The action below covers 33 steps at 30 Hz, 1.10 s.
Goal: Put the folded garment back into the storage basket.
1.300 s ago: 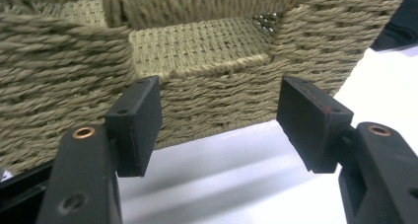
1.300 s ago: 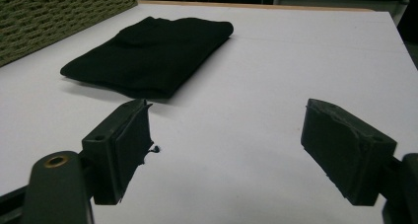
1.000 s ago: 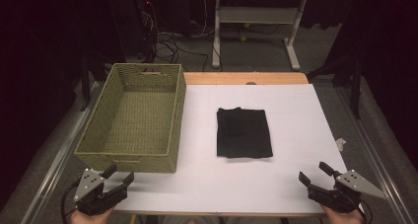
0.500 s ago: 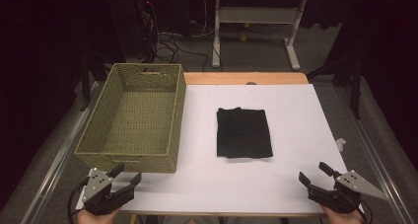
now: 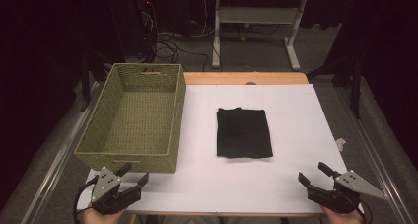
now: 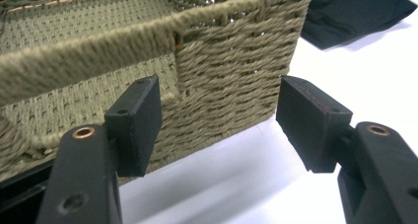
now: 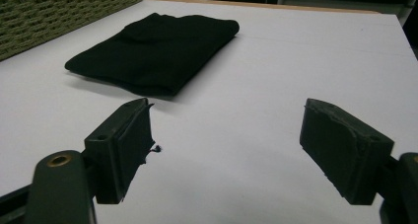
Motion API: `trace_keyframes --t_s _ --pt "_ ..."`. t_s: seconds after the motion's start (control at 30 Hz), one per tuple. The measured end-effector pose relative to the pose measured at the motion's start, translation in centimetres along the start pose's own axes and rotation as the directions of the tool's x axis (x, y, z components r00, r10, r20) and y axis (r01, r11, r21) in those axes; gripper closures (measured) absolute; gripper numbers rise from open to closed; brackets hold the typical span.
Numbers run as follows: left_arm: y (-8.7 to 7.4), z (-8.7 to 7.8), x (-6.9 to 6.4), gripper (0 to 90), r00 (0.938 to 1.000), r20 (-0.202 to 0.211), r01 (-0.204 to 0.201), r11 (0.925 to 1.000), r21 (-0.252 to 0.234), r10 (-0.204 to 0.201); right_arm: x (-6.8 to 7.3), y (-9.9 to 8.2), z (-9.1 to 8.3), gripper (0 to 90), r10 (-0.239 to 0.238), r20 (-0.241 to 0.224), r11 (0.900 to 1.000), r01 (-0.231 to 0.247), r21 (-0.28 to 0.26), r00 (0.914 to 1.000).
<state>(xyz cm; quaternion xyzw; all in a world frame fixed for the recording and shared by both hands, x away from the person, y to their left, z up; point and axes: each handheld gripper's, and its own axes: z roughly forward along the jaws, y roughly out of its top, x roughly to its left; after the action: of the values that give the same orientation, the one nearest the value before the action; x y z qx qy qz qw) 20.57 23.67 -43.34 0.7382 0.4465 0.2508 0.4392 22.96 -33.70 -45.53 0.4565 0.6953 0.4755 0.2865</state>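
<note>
1. As it lay on the white table (image 5: 296, 184), the black folded cloth (image 5: 244, 132) looked flat, rectangular, just right of the woven basket (image 5: 133, 115).
2. Left gripper (image 5: 132, 175) sat at basket's near right corner, jaws apart, nothing btwn them.
3. Right gripper (image 5: 311, 174) sat well right of basket, near table's front edge, jaws apart, empty, aimed twd cloth.

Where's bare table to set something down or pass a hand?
Free: the strip between basket and folded black cloth; right of the cloth to the table edge; the front band between left gripper and right gripper. Crowded: the left side, where the basket sits.
</note>
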Motion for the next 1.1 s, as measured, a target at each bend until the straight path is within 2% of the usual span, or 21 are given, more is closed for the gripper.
trace_keyframes --t_s 0.47,1.1 --pt "0.7 0.5 -0.7 31.2 0.9992 0.034 -0.022 0.9997 0.002 0.022 0.0 0.0 0.1 20.7 0.001 -0.003 1.0 -0.001 0.005 1.0" --pt "1.7 1.7 -2.4 31.2 0.9953 0.085 -0.047 0.9989 -0.01 0.047 0.0 0.0 0.0 20.7 0.001 -0.007 1.0 -0.001 0.001 1.0"
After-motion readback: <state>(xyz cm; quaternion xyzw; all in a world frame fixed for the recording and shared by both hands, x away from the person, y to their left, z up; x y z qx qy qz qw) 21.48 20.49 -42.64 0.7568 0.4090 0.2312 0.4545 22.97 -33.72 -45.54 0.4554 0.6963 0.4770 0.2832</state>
